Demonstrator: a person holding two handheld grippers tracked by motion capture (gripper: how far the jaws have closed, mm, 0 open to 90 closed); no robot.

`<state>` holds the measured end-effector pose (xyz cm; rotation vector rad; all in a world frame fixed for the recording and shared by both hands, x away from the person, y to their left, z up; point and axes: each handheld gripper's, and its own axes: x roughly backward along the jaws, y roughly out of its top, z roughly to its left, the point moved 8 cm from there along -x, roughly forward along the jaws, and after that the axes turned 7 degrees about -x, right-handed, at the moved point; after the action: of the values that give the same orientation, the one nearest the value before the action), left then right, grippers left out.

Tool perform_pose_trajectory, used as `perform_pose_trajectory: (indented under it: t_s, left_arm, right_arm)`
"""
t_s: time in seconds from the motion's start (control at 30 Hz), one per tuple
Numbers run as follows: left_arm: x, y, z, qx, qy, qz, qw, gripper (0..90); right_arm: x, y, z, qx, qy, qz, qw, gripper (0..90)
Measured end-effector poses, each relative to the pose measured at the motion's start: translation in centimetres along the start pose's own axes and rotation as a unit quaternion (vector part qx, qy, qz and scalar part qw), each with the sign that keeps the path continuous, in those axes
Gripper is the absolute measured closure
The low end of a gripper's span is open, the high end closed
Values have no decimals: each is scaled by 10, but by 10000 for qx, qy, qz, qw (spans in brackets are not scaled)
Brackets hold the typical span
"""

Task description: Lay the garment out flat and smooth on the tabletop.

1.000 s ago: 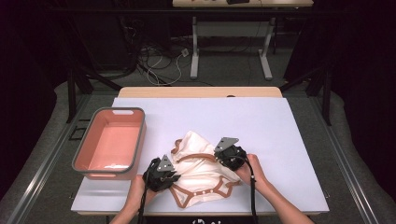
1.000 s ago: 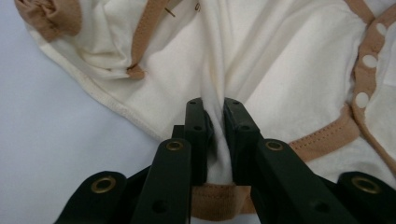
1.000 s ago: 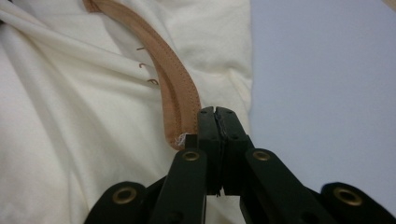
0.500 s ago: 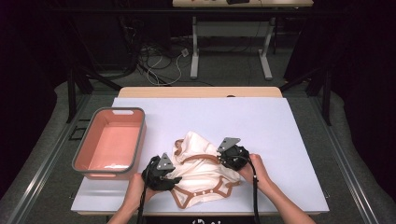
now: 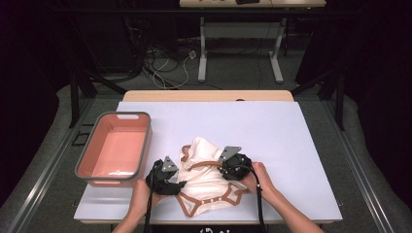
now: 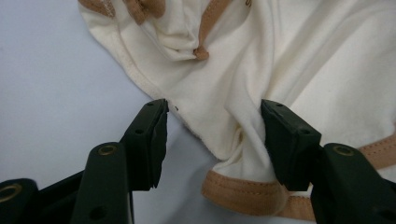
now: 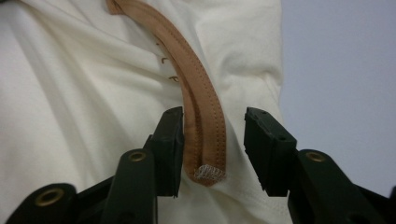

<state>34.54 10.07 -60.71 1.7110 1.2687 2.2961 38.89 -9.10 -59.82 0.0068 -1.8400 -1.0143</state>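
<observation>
A cream baby bodysuit (image 5: 206, 177) with tan trim lies crumpled on the white table (image 5: 291, 145), near its front edge. My left gripper (image 5: 176, 185) sits at the garment's left side. In the left gripper view its jaws stand open around a fold of cream cloth (image 6: 219, 121) just above the tan hem (image 6: 243, 192). At the garment's right edge rests my right gripper (image 5: 224, 171). In the right gripper view, my right gripper (image 7: 212, 135) is open, its jaws on either side of the end of a tan strap (image 7: 205, 140).
A pink bin with a grey rim (image 5: 99, 145) stands at the table's left, close to my left hand. Beyond the table's far edge are a wooden strip (image 5: 209, 96), cables and desk legs on the floor.
Both grippers have slid a little toward the near edge along the garment's sides. The bodysuit has barely shifted.
</observation>
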Motion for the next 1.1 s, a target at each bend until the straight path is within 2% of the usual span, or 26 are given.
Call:
perform_pose_trajectory:
  t_s: [0.03,0.07,0.13,0.23,0.33,0.4,0.43,0.47,0.5,0.53,0.57,0.6,0.7,0.87,1.1]
  left_arm:
    - [-2,-1,0,-13,9,38,10000,437]
    - [-3,-1,-1,-25,11,83,10000,438]
    - [-5,-2,-2,-66,56,113,9999,438]
    - [-5,-2,-2,-90,100,120,9998,434]
    - [-5,-3,-2,-57,38,109,9999,444]
    - [-5,-2,-5,-58,-141,10,9999,531]
    - [-5,-2,-5,-58,-141,10,9999,583]
    - [-5,-2,-6,-44,-212,-17,9998,583]
    - [-5,-2,-7,-50,-238,-42,9997,622]
    - [-5,-2,-8,-75,-288,-49,9995,690]
    - [-5,-2,-8,-94,-319,-59,9994,690]
    - [-5,-2,-9,-90,-332,-69,9994,753]
    - [-4,-1,-11,-149,-366,-74,9992,803]
    - [-3,-2,-11,-206,-410,-43,9989,824]
    - [3,-2,-14,-347,-455,54,9983,824]
  right_arm:
    - [0,0,0,0,0,0,10000,630]
    - [-4,-2,1,-1,7,62,10000,701]
    - [-6,-4,1,44,-31,138,9999,772]
    - [-6,-3,0,13,-107,55,9999,840]
    - [-5,-3,-1,16,-130,29,9999,860]
    - [-3,-2,-3,-37,-170,6,9998,872]
    - [-3,-2,-3,-37,-170,6,9998,872]
    - [-2,-2,-5,-48,-167,-9,9998,873]
    - [-2,-1,-6,-93,-183,-58,9998,874]
    - [1,-1,-8,-130,-213,-64,9997,875]
    - [1,-1,-8,-130,-213,-64,9997,875]
    - [3,1,-12,-162,-258,-148,9994,877]
    - [8,1,-17,-223,-326,-187,9990,877]
    - [12,1,-29,-375,-455,-309,9978,877]
    - [14,-4,-45,-535,-618,-285,9962,877]
